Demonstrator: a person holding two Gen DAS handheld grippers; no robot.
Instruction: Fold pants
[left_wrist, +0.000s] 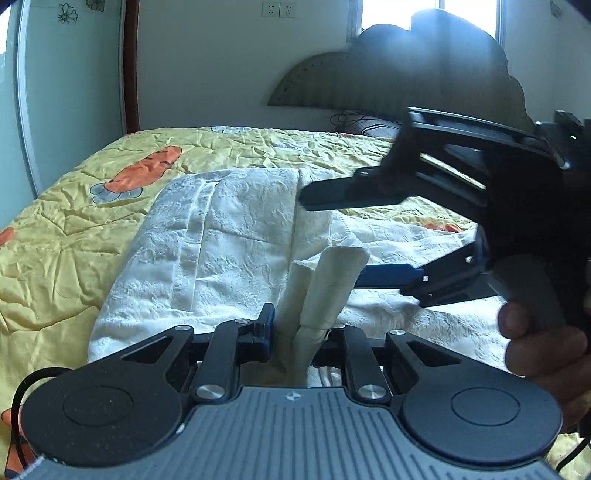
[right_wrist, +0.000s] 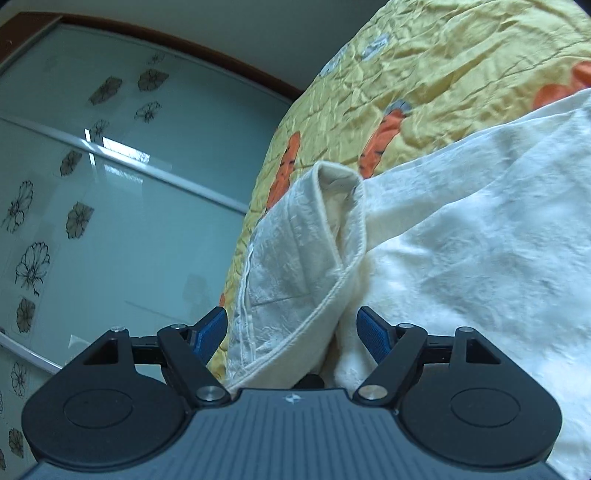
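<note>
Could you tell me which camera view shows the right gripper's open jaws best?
The left wrist view: it shows the whole right gripper from the side, spread above the white pants. The right wrist view shows only its own blue pads flanking a fabric edge.

Cream pants (left_wrist: 236, 236), perhaps carrot-print yellow quilt (left_wrist: 74, 229)

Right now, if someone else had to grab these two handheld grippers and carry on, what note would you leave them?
Left gripper: shut on a bunched fold of the white pants.
Right gripper: fingers apart, a hem edge of the pants between them, not pinched.
Pants lie on the yellow bedspread, partly folded over themselves.
Left to do: grip that edge with the right gripper, finish the fold, smooth it flat.
</note>
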